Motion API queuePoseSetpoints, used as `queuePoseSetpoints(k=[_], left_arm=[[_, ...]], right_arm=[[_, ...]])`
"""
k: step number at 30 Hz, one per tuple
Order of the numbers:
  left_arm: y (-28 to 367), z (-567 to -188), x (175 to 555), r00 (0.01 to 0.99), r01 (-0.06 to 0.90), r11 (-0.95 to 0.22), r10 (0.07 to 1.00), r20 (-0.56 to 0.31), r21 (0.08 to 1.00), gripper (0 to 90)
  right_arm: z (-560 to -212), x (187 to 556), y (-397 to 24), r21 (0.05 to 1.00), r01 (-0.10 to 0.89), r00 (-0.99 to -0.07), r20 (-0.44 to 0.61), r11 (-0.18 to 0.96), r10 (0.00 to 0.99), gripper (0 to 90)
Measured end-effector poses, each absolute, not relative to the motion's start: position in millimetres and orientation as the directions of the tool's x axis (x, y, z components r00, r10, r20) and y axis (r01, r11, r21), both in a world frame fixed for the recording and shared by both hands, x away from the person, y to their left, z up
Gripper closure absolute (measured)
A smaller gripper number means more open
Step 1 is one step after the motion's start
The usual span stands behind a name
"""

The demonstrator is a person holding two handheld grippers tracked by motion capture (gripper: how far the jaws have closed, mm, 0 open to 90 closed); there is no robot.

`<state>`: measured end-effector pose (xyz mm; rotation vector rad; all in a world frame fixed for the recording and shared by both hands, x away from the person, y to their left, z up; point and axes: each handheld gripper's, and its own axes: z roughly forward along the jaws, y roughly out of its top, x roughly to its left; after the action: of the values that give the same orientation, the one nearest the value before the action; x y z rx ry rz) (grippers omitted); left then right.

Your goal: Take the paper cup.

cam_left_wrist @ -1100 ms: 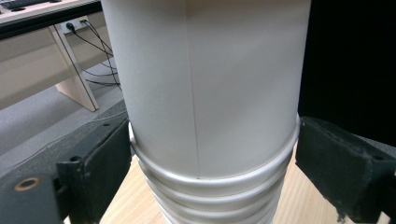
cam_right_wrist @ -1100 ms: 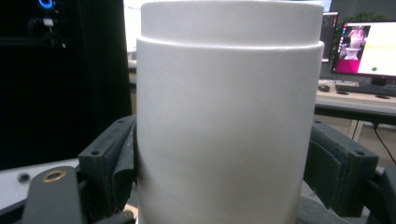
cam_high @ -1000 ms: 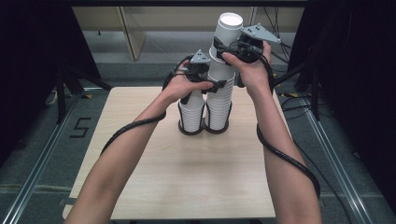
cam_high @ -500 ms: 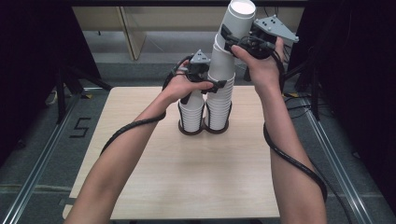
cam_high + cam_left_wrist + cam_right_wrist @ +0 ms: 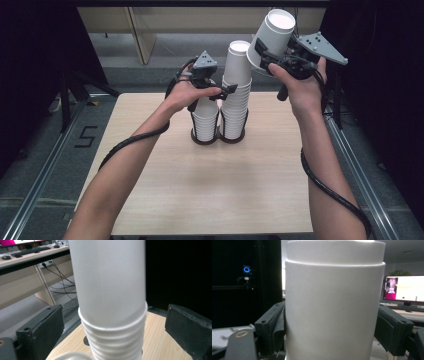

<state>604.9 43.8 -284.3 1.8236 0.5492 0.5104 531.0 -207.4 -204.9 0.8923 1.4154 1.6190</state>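
White paper cup [image 5: 272, 37]: lifted off taller right stack of white paper cups [image 5: 235, 92], clamped in right gripper [image 5: 267, 57]. Left gripper [image 5: 220, 92]: jaws just opened, stack loose between. Placement pending.

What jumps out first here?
A white cup, held upside down and tilted in the right hand-held gripper, hangs high above the table. Below, two cup stacks stand side by side at the far edge, the left hand-held gripper open around the taller one.
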Motion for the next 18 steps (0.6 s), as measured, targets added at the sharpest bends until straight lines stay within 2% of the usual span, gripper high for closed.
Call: queuePoseSetpoints(k=[9,18], left_arm=[[78.7,-282.3,564.9,0.795,0.118,-0.276,0.601,0.076,0.954,2.5],[106.6,-310.1,525.7,0.783,0.121,-0.268,0.617,0.074,0.956,3.0]], right_arm=[[-239.8,506.5,-228.8,0.996,-0.085,-0.409,-0.012,-0.025,0.913,19.9],[-295.1,487.1,-241.1,1.000,-0.020,-0.381,-0.021,0.015,0.924,19.9]])
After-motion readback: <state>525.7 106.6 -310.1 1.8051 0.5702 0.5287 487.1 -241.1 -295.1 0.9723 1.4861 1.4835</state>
